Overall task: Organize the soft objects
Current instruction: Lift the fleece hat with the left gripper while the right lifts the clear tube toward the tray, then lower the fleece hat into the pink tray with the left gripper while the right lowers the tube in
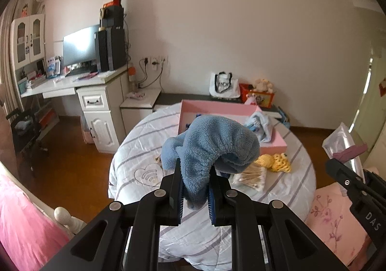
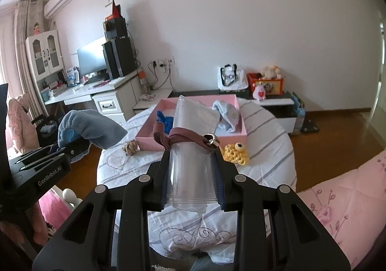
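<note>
Through my left wrist camera, my left gripper [image 1: 195, 189] is clamped on a blue fleece cloth [image 1: 212, 148], which I hold up in the air on the near side of the pink box [image 1: 217, 108]. The cloth flops over my jaws and sags to both sides, so I judge it light, limp and not slippery; a pinch on a thick fold like this should hold it. Just beside the box on the striped quilt [image 1: 135, 150] lie a yellow crochet toy [image 1: 277, 161] and a bag of cotton swabs [image 1: 251, 178]. A light blue garment [image 1: 261, 126] hangs over the box's right wall.

Through my right wrist camera, my right gripper [image 2: 190, 179] is closed on a rolled clear plastic pouch [image 2: 190, 150], bound by a mauve band [image 2: 185, 139] with a metal ring [image 2: 211, 139], held up in front of the pink box [image 2: 193, 138]. The plastic looks smooth and springy, so it may slip; I would keep my grip on the roll below the band. Inside the box sits a dark blue item [image 2: 165, 120]. A small brown object [image 2: 130, 146] lies just left of the box's front wall.
</note>
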